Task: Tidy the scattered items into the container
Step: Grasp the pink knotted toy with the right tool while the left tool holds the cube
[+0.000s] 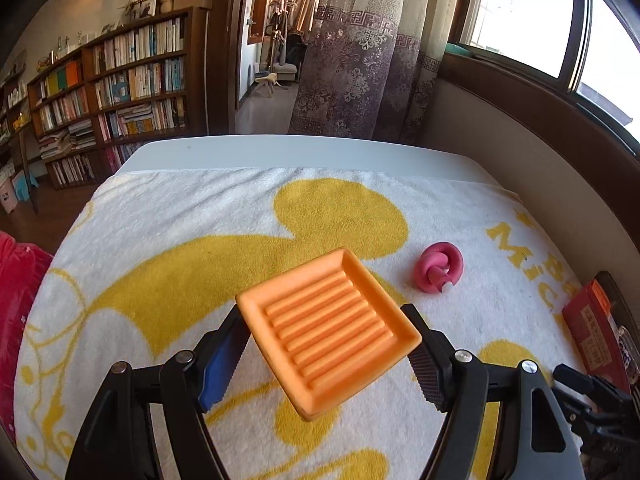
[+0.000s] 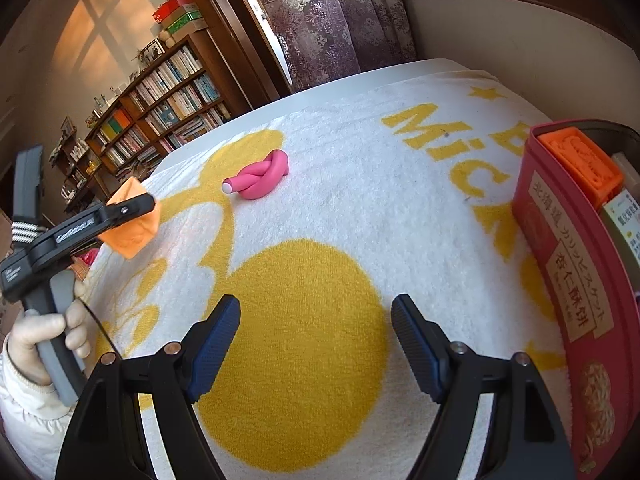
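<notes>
The left gripper (image 1: pixel 328 344) fingers pinch the orange tray (image 1: pixel 328 332) mid-frame; the right gripper (image 2: pixel 316 344) fingers are spread, holding nothing.

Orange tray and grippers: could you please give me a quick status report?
Left gripper shut on orange tray, lifted off towel. Right gripper open, empty. Pink knot loose; red tin unobstructed.

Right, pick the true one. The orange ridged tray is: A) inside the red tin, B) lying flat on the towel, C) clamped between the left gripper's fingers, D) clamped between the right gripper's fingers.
C: the orange ridged tray sits tilted, pinched between the fingers of the left gripper and lifted clear of the towel, while the right gripper hangs open with nothing in it.
</notes>
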The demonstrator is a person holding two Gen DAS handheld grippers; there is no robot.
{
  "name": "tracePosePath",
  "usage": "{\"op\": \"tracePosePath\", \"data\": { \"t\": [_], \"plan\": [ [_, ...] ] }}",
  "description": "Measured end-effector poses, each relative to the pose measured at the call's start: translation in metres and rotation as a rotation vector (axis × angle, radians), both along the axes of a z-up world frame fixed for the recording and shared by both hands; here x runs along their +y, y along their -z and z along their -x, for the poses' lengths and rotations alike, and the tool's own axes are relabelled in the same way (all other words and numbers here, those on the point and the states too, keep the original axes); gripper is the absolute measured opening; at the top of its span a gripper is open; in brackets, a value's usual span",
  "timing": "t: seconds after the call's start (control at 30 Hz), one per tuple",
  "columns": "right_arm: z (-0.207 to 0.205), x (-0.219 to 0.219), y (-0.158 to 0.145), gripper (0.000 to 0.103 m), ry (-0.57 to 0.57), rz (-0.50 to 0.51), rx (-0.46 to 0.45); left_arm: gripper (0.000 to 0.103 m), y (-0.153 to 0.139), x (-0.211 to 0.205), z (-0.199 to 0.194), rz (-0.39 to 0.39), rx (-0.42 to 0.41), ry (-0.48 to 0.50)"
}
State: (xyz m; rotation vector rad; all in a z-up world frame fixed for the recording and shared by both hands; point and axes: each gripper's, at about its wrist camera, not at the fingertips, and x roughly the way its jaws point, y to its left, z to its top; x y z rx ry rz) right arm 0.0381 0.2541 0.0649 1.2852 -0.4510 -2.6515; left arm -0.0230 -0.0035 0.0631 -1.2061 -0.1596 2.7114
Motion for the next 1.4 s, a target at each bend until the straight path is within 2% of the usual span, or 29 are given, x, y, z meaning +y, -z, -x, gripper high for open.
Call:
{"op": "tracePosePath", "data": {
  "t": [0.17, 0.43, 0.57, 0.7, 0.93, 1.13, 1.4],
  "plan": [
    [0.0, 0.003, 0.001, 0.081, 0.029, -0.005, 0.004, 0.077, 0.002, -0.021, -0.033, -0.061, 0.017, -0.025],
    [0.015, -0.002, -0.011, 0.081, 0.088, -0.046, -0.021, 0.077, 0.001, -0.025, -0.051, -0.099, 0.05, -0.018],
    [0.045, -0.016, -0.026, 0.081, 0.09, -0.024, -0.021, 0.077, -0.004, -0.024, -0.058, -0.112, 0.076, -0.014],
    [0.082, -0.03, -0.029, 0.081, 0.117, -0.024, -0.036, 0.077, -0.002, -0.026, -0.059, -0.145, 0.06, -0.002],
    [0.127, -0.042, -0.031, 0.081, 0.125, 0.001, -0.025, 0.077, -0.004, -0.046, -0.057, -0.211, 0.064, -0.075],
    [0.147, -0.056, -0.026, 0.081, 0.089, 0.004, -0.039, 0.077, -0.002, -0.043, -0.057, -0.24, 0.045, -0.056],
    [0.163, -0.084, 0.005, 0.081, 0.039, -0.083, -0.114, 0.077, 0.0, -0.038, -0.057, -0.231, 0.036, -0.044]
  ]
}}
